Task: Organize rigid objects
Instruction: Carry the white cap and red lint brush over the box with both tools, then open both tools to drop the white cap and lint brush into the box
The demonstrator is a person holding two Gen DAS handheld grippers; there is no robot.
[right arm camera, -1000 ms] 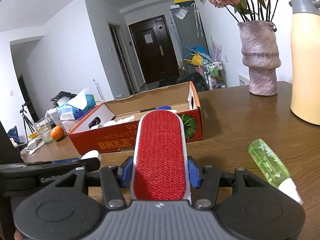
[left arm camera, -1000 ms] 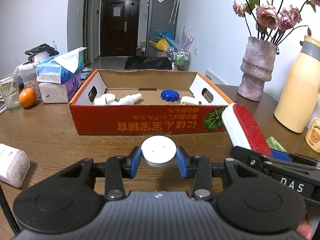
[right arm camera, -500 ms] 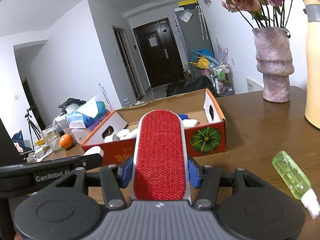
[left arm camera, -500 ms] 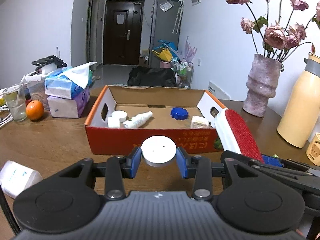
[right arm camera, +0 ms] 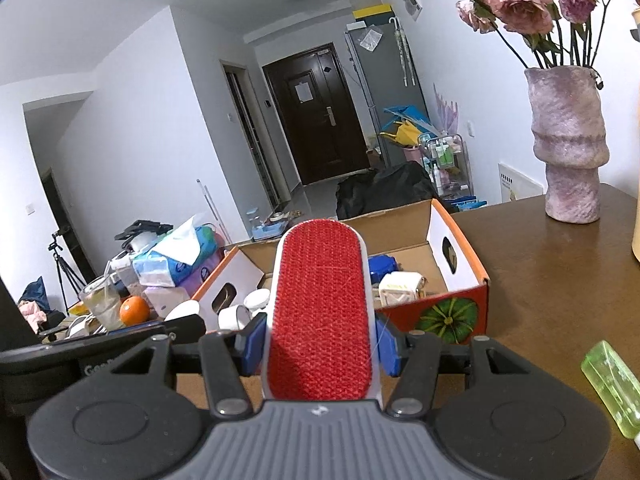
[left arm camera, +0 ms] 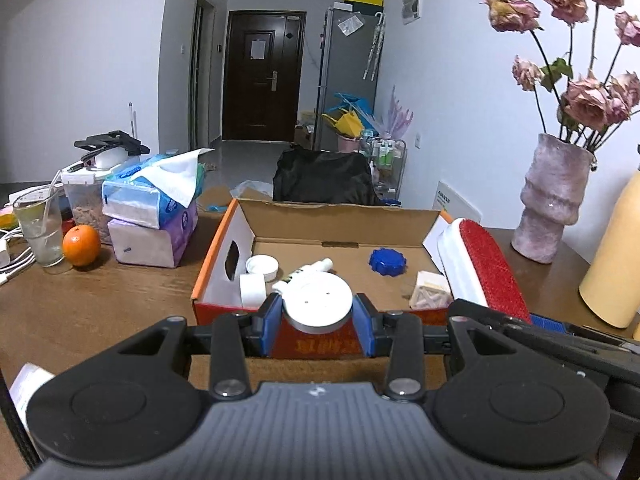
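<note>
**Two grippers, two loads, one cardboard box ahead**

We hold the left gripper point(left arm camera: 318, 316) with its blue pads pinched on a round white disc point(left arm camera: 318, 300), one pad on each side of its rim, the flat top facing up. Just past the disc lies the open cardboard box point(left arm camera: 316, 342), red along its near wall and orange along its rims. Inside it, ahead and left of our fingertips, sit a white jar lid point(left arm camera: 262, 266) and a small white roll point(left arm camera: 253, 290); a white spray bottle point(left arm camera: 310, 270) lies partly hidden behind the disc. Ahead and to the right rest a blue knobbed cap point(left arm camera: 387, 261) and a cream-coloured cube point(left arm camera: 430, 290).

Our right gripper point(right arm camera: 320, 350) is clamped on a red lint brush point(right arm camera: 320, 312), whose white body juts forward between the pads and hides part of the box point(right arm camera: 452, 312) beyond. From the left camera the same brush point(left arm camera: 486, 270) shows at the right, over the box's right end. On the table point(right arm camera: 540, 280) to the right of this gripper lies a green spray bottle point(right arm camera: 612, 388), well apart from the box.

Far to the left of both grippers stand stacked tissue packs point(left arm camera: 152, 216), an orange point(left arm camera: 81, 245) and a glass with a straw point(left arm camera: 38, 228). To the right rise a pink vase of dried roses point(left arm camera: 554, 204) and a pale yellow flask point(left arm camera: 616, 264). A white container point(left arm camera: 26, 380) shows at the lower left edge of the left view, mostly hidden behind the gripper's body.
</note>
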